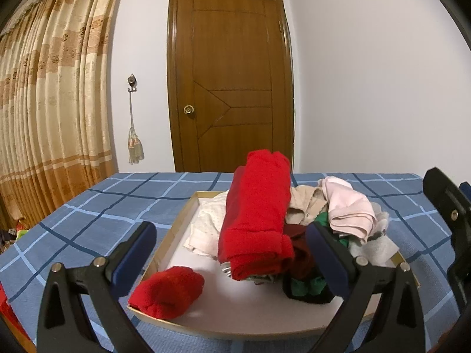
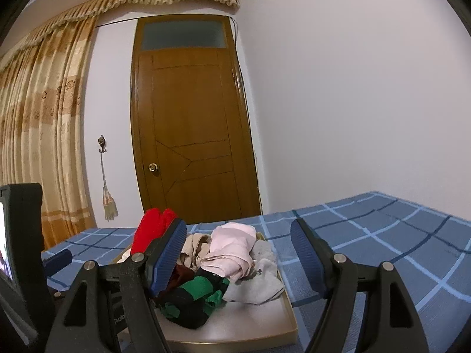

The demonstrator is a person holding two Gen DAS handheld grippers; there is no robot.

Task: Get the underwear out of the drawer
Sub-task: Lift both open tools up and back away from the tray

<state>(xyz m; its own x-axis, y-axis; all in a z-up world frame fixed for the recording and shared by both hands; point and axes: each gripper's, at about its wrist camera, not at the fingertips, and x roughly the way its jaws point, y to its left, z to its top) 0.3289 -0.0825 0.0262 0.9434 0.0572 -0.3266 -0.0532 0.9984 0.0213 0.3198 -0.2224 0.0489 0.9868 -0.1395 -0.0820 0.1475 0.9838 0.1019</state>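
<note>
1. The step in hand looks like the approach: both grippers hover near the drawer, which sits on the blue checked bedcover, and nothing is lifted out yet.
2. The left gripper has its jaws spread wide and empty, one pad over the drawer's 9 o'clock rim, the other among the clothes.
3. The right gripper is likewise released and holds nothing; its jaws frame the heap.
4. The drawer holds a loose pile: a red roll standing tallest at centre, a small red bundle at the 7 o'clock corner, a white lacy piece at 10 o'clock, a pink garment and a beige one toward 1 o'clock, a green-and-black piece at 5 o'clock, and a grey one beside it.
5. Which pieces are underwear I cannot tell for certain; the green-and-black piece seems likely.
6. The next move calls for lowering one gripper onto a single garment and pinching a fold without dragging its neighbours.
</note>
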